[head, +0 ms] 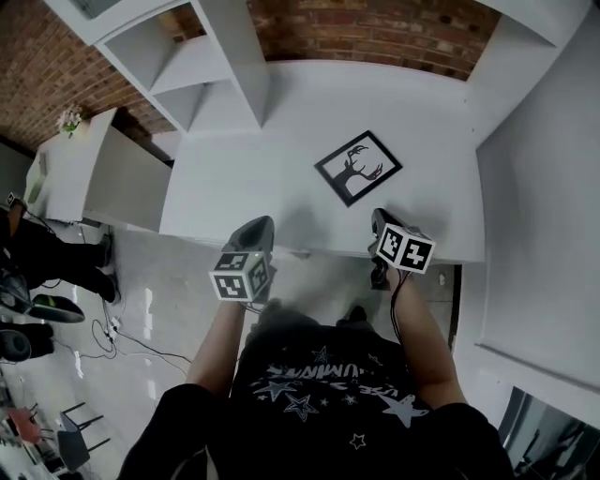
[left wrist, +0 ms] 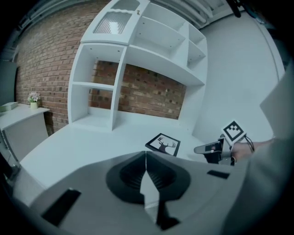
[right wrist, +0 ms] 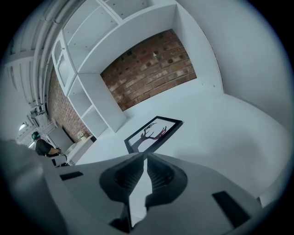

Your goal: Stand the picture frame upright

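A black picture frame (head: 358, 168) with a deer silhouette lies flat on the white desk (head: 234, 178), turned diagonally. It also shows in the left gripper view as the frame (left wrist: 163, 144) and in the right gripper view as the frame (right wrist: 154, 133). My left gripper (head: 260, 225) hovers at the desk's near edge, left of the frame, jaws shut and empty. My right gripper (head: 378, 219) is just in front of the frame's near corner, shut with nothing in it. From the left gripper's camera, the right gripper (left wrist: 198, 149) shows beside the frame.
White shelving (head: 187, 66) stands at the desk's back left against a brick wall (head: 375, 28). A white side panel (head: 544, 187) bounds the desk on the right. A lower white cabinet (head: 84, 169) with a small plant (head: 68, 121) sits at left. A person (head: 37, 248) stands by it.
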Demonstrator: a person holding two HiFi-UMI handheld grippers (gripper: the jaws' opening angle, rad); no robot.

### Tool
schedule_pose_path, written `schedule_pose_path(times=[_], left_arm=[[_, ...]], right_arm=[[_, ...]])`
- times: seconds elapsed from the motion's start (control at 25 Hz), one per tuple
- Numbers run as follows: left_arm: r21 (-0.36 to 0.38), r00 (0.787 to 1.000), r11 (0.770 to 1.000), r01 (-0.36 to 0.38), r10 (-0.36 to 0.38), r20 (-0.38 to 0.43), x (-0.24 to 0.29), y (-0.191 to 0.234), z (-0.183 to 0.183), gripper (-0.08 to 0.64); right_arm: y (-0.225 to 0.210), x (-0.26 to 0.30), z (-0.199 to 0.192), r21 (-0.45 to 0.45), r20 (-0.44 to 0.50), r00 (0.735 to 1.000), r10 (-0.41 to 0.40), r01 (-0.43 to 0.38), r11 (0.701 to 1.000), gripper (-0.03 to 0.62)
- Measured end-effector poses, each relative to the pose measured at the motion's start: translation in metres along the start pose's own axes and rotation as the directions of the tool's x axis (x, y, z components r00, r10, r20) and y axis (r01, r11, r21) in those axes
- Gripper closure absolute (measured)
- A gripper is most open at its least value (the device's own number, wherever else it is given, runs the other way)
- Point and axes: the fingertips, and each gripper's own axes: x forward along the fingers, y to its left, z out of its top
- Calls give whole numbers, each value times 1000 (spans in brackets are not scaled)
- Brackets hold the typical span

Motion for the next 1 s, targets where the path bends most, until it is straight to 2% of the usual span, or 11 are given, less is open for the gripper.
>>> schedule_pose_path(times=[0.12, 0.32, 0.48, 0.6, 0.8, 1.0], left_arm=[[-9, 999, 999, -35, 35, 18, 0, -9, 4, 541], [-74, 995, 993, -87, 91, 43, -6, -17, 7, 541], [-79, 995, 993, -93, 95, 25, -9, -16, -4, 541], [-106, 997, 991, -79, 80, 8, -7, -7, -13, 541], [-114, 999, 993, -33, 31, -19, 5, 11, -16, 541], [-102, 999, 995, 18, -21, -36, 14, 25, -11, 541]], right_arm=[[-3, 8, 9, 20, -7, 1000, 19, -19, 1000, 575], [8, 26, 13, 9, -44, 996, 82, -82, 997, 574], [12, 36, 3, 6, -83, 993, 82, -82, 997, 498], [11, 42, -1, 34, -93, 995, 47, -44, 998, 472], [11, 59, 4, 71, -91, 994, -59, 66, 995, 416], [9, 75, 6, 81, -99, 980, -172, 180, 980, 407]])
